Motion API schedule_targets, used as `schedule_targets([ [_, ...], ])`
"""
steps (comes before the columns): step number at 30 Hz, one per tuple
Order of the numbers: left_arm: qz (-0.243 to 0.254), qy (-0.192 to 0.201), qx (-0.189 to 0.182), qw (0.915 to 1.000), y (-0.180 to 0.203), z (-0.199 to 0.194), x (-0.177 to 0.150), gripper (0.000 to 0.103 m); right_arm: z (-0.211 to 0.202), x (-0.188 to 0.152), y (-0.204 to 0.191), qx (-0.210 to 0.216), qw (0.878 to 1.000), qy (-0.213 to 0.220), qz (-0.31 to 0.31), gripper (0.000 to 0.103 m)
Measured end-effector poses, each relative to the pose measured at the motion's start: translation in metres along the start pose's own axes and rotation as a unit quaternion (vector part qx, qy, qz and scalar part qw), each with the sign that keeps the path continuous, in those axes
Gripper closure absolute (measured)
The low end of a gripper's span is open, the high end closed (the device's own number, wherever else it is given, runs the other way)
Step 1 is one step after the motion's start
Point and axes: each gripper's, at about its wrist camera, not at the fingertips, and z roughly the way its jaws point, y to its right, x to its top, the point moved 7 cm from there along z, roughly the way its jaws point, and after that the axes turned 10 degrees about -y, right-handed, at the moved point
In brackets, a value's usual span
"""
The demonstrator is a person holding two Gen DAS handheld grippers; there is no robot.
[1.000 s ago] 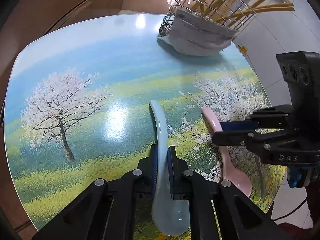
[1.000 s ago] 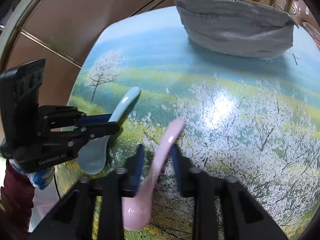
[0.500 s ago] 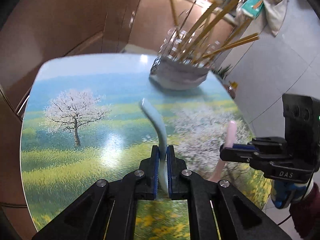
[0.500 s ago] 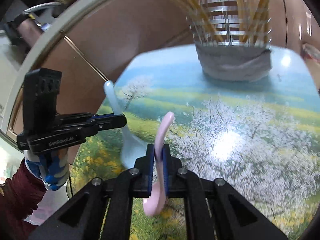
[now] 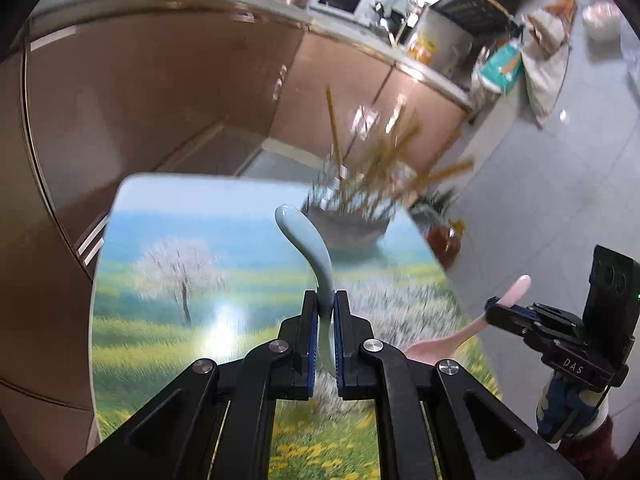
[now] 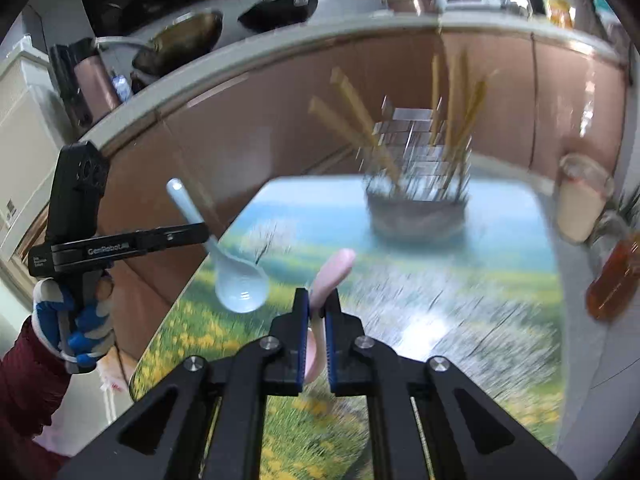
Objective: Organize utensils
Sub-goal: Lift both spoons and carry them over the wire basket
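Note:
My left gripper (image 5: pixel 326 302) is shut on a light blue ceramic spoon (image 5: pixel 310 246), held handle-up above the table; it also shows in the right wrist view (image 6: pixel 236 280). My right gripper (image 6: pixel 316 300) is shut on a pink ceramic spoon (image 6: pixel 332 276), also lifted; in the left wrist view the pink spoon (image 5: pixel 468 330) is at the right. A wire utensil basket (image 6: pixel 416 200) wrapped in grey cloth holds several wooden chopsticks at the table's far end (image 5: pixel 352 220). Both views are motion-blurred.
The table (image 5: pixel 160 300) has a printed landscape top. A jar (image 6: pixel 580 204) and an amber bottle (image 6: pixel 612 280) stand beyond its right edge. Brown cabinets (image 5: pixel 160 100) lie behind, with pans (image 6: pixel 180 40) on the counter.
Both grippers have risen well above the table with their spoons, which lay on the table a second ago. The basket now looks farther and lower in both views.

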Motion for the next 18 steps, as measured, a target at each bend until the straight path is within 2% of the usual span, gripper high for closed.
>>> schedule_targets([
  [5,0.008,0.049,0.010,0.9987,0.010,-0.030,0.056,0.096,-0.047,0.073,0.010,-0.049,0.996,0.070,-0.007,0.096],
  [11,0.027,0.095,0.029,0.9947,0.022,-0.034,0.134,0.096,-0.065,0.144,0.023,-0.122,0.986,0.109,-0.032,0.096],
  [14,0.045,0.091,0.031,0.9944,0.031,-0.013,0.163,0.096,-0.050,0.168,0.033,-0.152,0.982,0.105,-0.040,0.096],
  [18,0.073,0.065,0.033,0.9947,0.043,0.032,0.184,0.096,-0.018,0.186,0.053,-0.167,0.981,0.085,-0.038,0.096],
])
